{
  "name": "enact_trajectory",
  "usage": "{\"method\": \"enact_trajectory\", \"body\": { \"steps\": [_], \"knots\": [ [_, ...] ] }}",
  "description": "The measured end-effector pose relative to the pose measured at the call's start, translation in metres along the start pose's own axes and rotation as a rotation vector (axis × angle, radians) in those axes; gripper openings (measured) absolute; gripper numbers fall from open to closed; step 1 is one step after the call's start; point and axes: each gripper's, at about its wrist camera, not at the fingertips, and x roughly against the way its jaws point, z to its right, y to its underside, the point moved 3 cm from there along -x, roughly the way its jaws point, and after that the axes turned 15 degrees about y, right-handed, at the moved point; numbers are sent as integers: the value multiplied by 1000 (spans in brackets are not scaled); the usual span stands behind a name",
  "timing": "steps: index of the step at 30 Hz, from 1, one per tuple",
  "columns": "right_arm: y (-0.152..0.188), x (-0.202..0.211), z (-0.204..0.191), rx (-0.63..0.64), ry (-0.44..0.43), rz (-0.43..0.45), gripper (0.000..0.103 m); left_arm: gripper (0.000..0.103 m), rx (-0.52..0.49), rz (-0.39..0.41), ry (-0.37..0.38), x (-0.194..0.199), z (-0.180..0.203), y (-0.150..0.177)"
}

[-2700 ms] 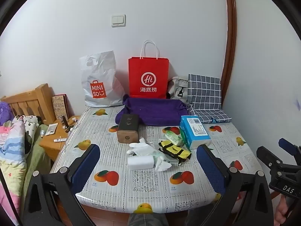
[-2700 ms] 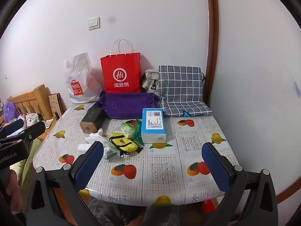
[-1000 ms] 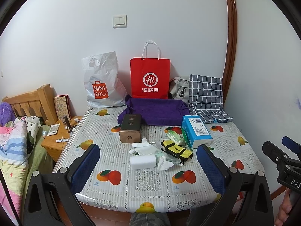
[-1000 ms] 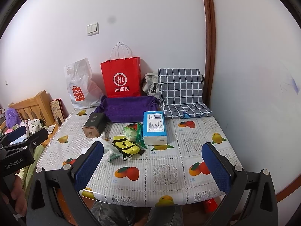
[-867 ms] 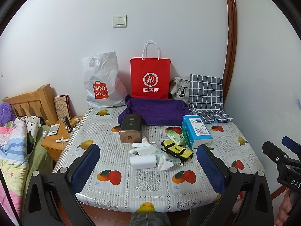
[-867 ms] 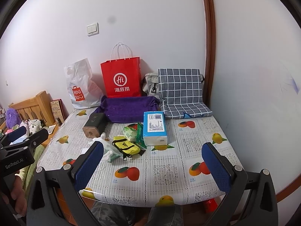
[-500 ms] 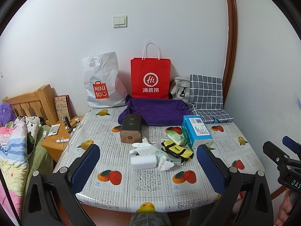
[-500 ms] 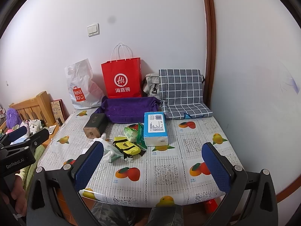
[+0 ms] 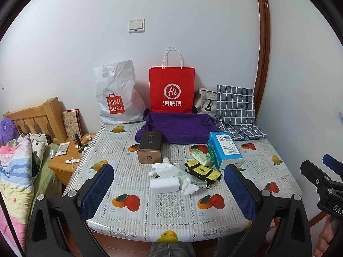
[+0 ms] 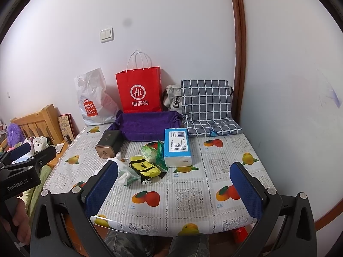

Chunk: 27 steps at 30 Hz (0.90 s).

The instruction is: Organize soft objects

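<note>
The soft things lie in a loose heap near the middle of the table (image 9: 171,205), all just in front of the purple fabric tray (image 9: 180,126): a yellow pouch (image 9: 202,170) with black straps, a green wipes packet (image 9: 200,156) touching it on the tray side, white gloves (image 9: 166,168) and crumpled tissue beside the pouch, and a white roll (image 9: 164,184) nearest the table's front edge. A blue tissue pack (image 10: 176,146) rests against the heap's right side; a brown box (image 9: 149,146) stands at the tray's front left corner.

Both tools hang back over the near edge of the table, well apart from the heap. The left gripper (image 9: 169,194) has its jaws spread wide with nothing between them, and the right gripper (image 10: 173,192) is the same — wide and empty.

Nothing looks sorted yet, so this reads as the very start: choosing a first piece. The tray seems the likely place for the soft items, though that is a guess. The next move calls for reaching forward and down to one item — the pouch is the most exposed — and closing on its bulk rather than a loose strap, since the gloves and tissue touching it could drag along.
</note>
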Motion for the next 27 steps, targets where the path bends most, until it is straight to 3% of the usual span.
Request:
{"method": "enact_trajectory", "body": {
  "steps": [20,27],
  "knots": [
    [-1,1,-3,3,-11,10,102,103,-19,-6,-1,0,-1,-10],
    [-3,-21,-12,6,-23,-16,102,103,1,-48,8,-31,-17,-14]
  ]
}}
